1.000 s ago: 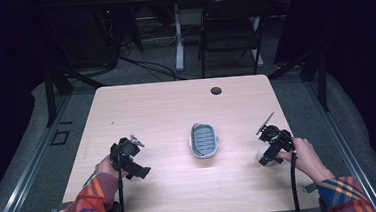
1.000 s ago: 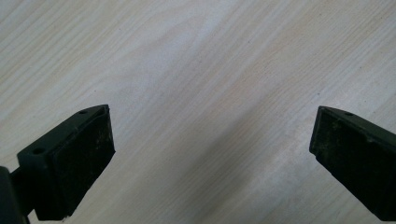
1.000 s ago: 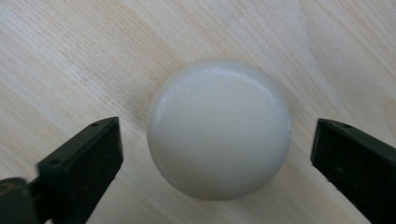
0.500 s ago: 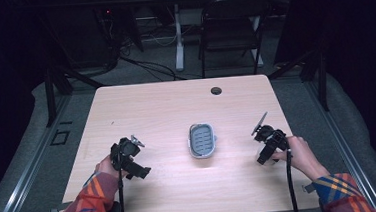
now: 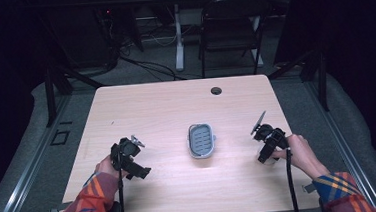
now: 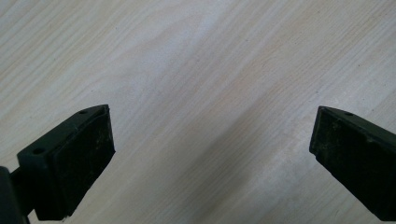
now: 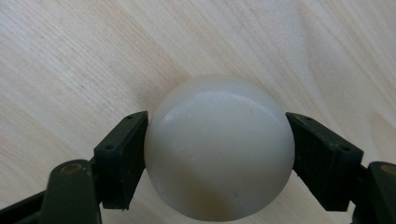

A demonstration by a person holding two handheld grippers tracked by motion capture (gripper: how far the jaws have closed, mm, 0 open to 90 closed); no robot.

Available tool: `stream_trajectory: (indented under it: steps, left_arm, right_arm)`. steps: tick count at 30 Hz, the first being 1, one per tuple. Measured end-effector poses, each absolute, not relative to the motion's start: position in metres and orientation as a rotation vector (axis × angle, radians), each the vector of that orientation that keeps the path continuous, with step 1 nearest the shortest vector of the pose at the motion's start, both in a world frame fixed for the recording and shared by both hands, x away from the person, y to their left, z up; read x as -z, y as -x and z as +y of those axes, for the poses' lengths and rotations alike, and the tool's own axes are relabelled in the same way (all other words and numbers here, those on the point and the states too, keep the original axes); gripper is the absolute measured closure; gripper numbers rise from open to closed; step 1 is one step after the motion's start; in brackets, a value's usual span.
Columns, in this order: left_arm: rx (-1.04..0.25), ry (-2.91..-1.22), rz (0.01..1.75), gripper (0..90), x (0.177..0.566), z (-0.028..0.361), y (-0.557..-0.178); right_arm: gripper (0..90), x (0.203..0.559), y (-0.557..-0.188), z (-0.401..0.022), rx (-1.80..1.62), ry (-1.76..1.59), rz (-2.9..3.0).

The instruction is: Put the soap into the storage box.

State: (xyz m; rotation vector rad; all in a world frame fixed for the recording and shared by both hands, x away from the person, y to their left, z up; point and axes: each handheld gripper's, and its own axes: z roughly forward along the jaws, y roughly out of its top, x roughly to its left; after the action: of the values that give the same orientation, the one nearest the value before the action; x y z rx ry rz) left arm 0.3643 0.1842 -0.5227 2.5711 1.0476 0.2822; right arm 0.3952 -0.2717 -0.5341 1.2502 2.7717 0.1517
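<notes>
White ball pinched between right gripper pads, jaws just closing onto it; left gripper spread wide over bare wooden table.

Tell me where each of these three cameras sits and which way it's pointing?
High view: above the person's side, facing forward and down on the table; forearms, hands, left hand-held gripper, right hand-held gripper, grey tray.
Left gripper view: rides that gripper, facing bare wood between open jaws.
Right gripper view: rides that gripper, jaws closed on a white ball.
Shared: the wooden tabletop.
</notes>
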Motion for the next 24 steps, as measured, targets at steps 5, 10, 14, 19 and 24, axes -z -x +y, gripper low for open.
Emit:
stream_trajectory:
  steps: [5,10,14,19,24]
  left_arm:
    - [-0.282,-2.573,1.047,0.0,0.523,0.184,-0.364]
    - [-0.282,-2.577,1.044,0.0,0.523,0.184,-0.364]
    - [-0.282,-2.576,1.044,0.0,0.523,0.184,-0.364]
    - [-0.279,-2.577,1.044,0.0,0.523,0.184,-0.364]
    - [-0.279,-2.577,1.043,0.0,0.523,0.184,-0.364]
  right_arm:
    - [24.2,0.525,-0.398,-0.271,-0.046,-1.172,2.817]
    - [24.2,0.522,-0.399,-0.267,-0.015,-1.131,2.833]
    - [24.3,0.523,-0.398,-0.263,-0.090,-1.161,2.805]
    - [24.3,0.522,-0.399,-0.257,-0.091,-1.128,2.812]
    - [24.4,0.519,-0.400,-0.253,-0.061,-1.094,2.828]
